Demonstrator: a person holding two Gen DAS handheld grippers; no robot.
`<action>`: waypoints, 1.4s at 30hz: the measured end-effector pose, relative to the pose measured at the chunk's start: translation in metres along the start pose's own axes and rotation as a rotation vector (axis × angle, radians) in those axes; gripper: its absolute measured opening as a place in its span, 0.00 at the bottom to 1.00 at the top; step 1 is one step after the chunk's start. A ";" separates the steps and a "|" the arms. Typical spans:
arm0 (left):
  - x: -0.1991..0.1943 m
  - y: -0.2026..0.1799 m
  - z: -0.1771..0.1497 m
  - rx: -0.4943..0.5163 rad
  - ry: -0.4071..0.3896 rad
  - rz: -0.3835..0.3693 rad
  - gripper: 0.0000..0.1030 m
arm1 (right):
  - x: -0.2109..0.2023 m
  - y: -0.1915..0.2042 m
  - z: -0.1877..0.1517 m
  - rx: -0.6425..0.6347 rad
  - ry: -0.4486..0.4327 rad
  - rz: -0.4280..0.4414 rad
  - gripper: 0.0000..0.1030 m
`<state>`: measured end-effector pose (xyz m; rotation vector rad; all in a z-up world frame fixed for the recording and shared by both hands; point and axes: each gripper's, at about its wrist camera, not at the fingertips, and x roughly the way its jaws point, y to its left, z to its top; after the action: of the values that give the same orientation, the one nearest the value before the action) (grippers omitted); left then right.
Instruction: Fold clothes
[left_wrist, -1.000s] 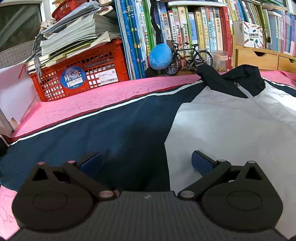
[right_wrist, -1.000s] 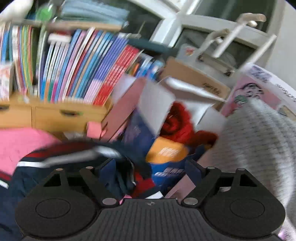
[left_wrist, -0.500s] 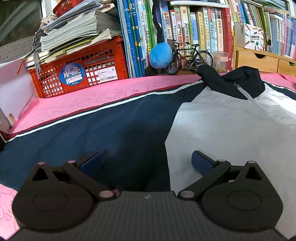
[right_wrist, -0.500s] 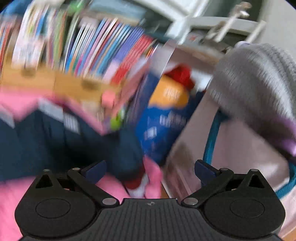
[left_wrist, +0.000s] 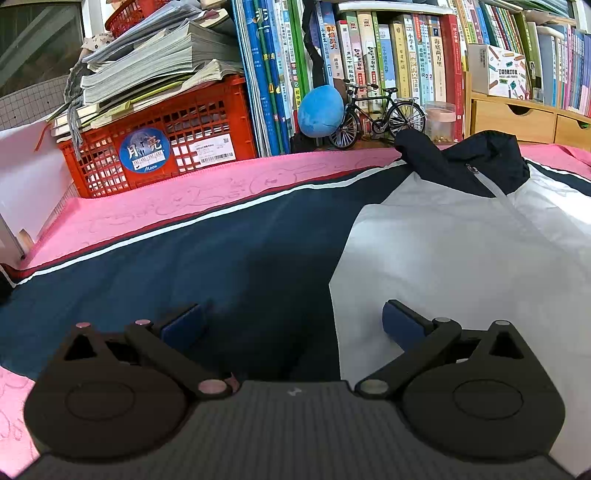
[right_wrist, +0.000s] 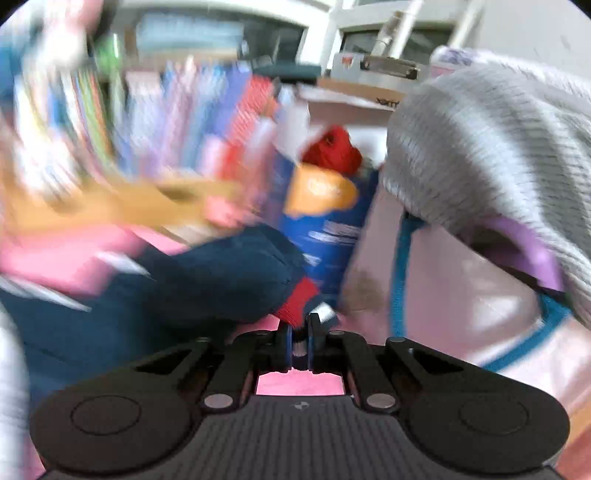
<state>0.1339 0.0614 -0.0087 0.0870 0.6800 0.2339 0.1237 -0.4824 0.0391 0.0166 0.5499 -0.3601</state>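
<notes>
A navy and white jacket (left_wrist: 436, 236) lies spread on the pink cloth (left_wrist: 177, 199), its dark collar at the back and a navy sleeve stretching left. My left gripper (left_wrist: 291, 326) hovers open over the seam between the navy and white panels, nothing between its fingers. The right wrist view is blurred by motion. There the right gripper (right_wrist: 299, 341) is shut on the red and white cuff (right_wrist: 301, 301) of the jacket's navy sleeve (right_wrist: 207, 284), which bunches up just ahead of the pads.
A red crate (left_wrist: 159, 147) of papers, a row of books (left_wrist: 369, 66), a blue ball (left_wrist: 320, 110), a model bicycle (left_wrist: 376, 118) and wooden drawers (left_wrist: 517, 120) line the back. A person's grey knit sleeve (right_wrist: 480, 155) and pink bag (right_wrist: 461, 295) fill the right of the right wrist view.
The right gripper went from wide open to shut on the sleeve cuff while swinging quickly. The left gripper stayed open and drifted slightly over the jacket.
</notes>
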 end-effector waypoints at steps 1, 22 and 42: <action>0.000 0.000 0.000 -0.001 0.000 -0.001 1.00 | -0.022 -0.005 0.010 0.077 0.006 0.111 0.10; 0.004 0.010 0.001 -0.070 0.026 -0.051 1.00 | 0.021 0.147 0.005 -0.271 0.030 0.452 1.00; 0.004 0.009 0.001 -0.065 0.024 -0.046 1.00 | 0.050 0.045 0.023 0.000 -0.305 -0.237 0.06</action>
<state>0.1359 0.0711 -0.0092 0.0059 0.6972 0.2129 0.1902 -0.4597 0.0294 -0.1030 0.2497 -0.5824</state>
